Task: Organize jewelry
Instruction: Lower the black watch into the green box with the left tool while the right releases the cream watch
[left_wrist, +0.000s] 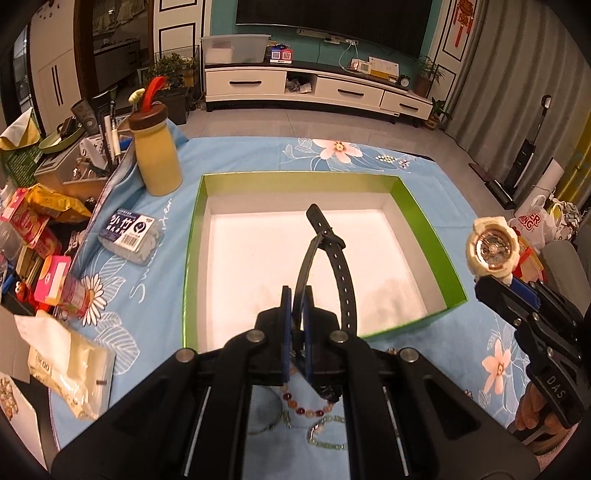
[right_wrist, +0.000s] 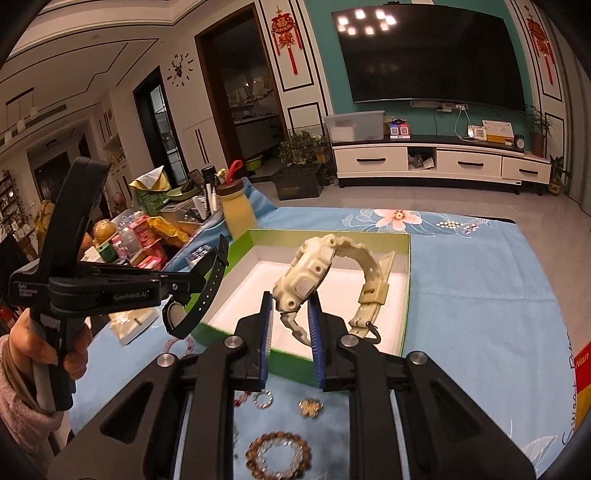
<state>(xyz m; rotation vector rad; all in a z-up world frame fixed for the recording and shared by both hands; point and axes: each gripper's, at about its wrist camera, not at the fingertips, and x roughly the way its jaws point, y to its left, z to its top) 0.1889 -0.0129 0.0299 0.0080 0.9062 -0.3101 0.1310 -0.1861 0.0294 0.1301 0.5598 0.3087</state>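
Observation:
An open green box with a white floor sits on the blue floral cloth; its rim also shows in the right wrist view. My left gripper is shut on the strap of a black watch, held above the box's near side. That black watch and the left gripper appear at the left of the right wrist view. My right gripper is shut on a cream chunky watch, raised over the box's near edge. The cream watch shows face-on right of the box.
Bead bracelets and small jewelry pieces lie on the cloth near me, with a red bead strand. A yellow bottle, a tissue pack and snack clutter crowd the left.

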